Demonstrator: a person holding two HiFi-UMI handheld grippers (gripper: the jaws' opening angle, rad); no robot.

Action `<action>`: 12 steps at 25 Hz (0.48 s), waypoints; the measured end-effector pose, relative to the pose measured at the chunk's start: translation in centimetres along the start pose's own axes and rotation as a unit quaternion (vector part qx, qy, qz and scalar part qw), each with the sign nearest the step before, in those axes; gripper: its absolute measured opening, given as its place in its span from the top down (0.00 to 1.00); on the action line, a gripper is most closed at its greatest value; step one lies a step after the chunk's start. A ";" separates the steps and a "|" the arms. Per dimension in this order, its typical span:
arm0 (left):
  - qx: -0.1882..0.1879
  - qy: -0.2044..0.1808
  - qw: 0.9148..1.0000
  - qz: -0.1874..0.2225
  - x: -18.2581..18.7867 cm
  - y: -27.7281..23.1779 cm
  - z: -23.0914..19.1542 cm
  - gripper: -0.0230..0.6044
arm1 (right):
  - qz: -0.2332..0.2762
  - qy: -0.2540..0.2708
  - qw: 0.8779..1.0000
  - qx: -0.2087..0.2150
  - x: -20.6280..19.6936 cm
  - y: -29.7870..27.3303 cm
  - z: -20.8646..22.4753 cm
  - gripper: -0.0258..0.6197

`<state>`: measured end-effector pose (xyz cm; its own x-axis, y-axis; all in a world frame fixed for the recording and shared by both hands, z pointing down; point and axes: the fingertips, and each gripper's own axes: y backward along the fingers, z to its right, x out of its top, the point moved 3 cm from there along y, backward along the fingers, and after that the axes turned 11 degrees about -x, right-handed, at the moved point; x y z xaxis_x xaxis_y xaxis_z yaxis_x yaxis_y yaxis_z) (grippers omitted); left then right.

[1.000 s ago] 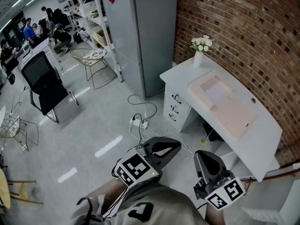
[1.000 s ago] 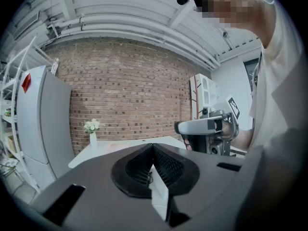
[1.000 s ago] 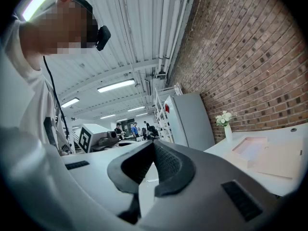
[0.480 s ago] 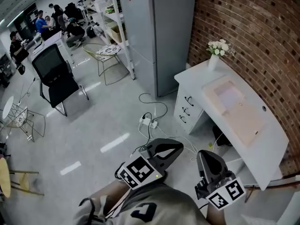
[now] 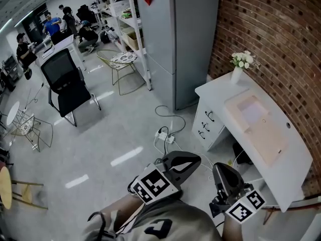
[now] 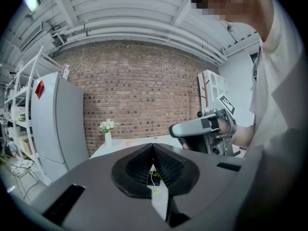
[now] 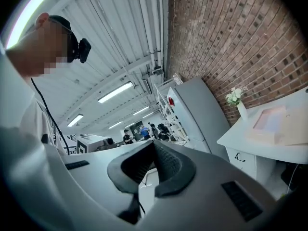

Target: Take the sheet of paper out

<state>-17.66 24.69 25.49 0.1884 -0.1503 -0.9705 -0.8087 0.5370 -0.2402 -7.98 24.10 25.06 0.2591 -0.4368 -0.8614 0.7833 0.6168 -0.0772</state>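
A white desk (image 5: pixel 281 157) stands against the brick wall at the right. On it lies a flat beige folder (image 5: pixel 266 134) with a paler pinkish sheet (image 5: pixel 251 109) at its far end; the folder (image 7: pixel 272 121) also shows in the right gripper view. My left gripper (image 5: pixel 189 162) is held low over the floor, short of the desk, its jaws shut and empty (image 6: pixel 153 146). Beside it my right gripper (image 5: pixel 221 168) is also shut with nothing in it (image 7: pixel 154 144). The right gripper (image 6: pixel 202 129) shows in the left gripper view too.
A white vase of flowers (image 5: pixel 236 73) stands at the desk's far end. Three drawers (image 5: pixel 206 124) face the floor. A grey fridge (image 5: pixel 188 39) stands beyond the desk. A power strip and cables (image 5: pixel 165 133) lie on the floor. An office chair (image 5: pixel 67 87) and a wire chair (image 5: pixel 123 64) stand at the left.
The head view has swung: desk, fridge and chairs sit further right and lower in the frame. Both grippers stay shut and empty and have drifted slightly rightward.
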 end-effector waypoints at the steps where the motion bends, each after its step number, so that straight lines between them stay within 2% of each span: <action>1: 0.002 -0.001 1.000 0.000 0.0 0.3 -0.3 0.94 | -0.002 0.001 1.000 0.000 0.0 -0.5 -0.2 0.92; 8: 0.013 -0.014 1.000 -0.001 -0.2 1.6 -3.2 0.94 | -0.006 0.002 1.000 -0.003 0.2 -2.9 -0.3 0.92; 12: 0.007 0.000 1.000 0.001 -0.6 1.0 -4.5 0.94 | -0.019 -0.004 1.000 -0.020 0.2 -3.4 0.6 0.92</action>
<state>-21.14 21.57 25.95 0.1880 -0.1489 -0.9708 -0.8014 0.5481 -0.2393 -10.28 21.53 25.43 0.2330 -0.4655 -0.8538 0.7695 0.6251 -0.1309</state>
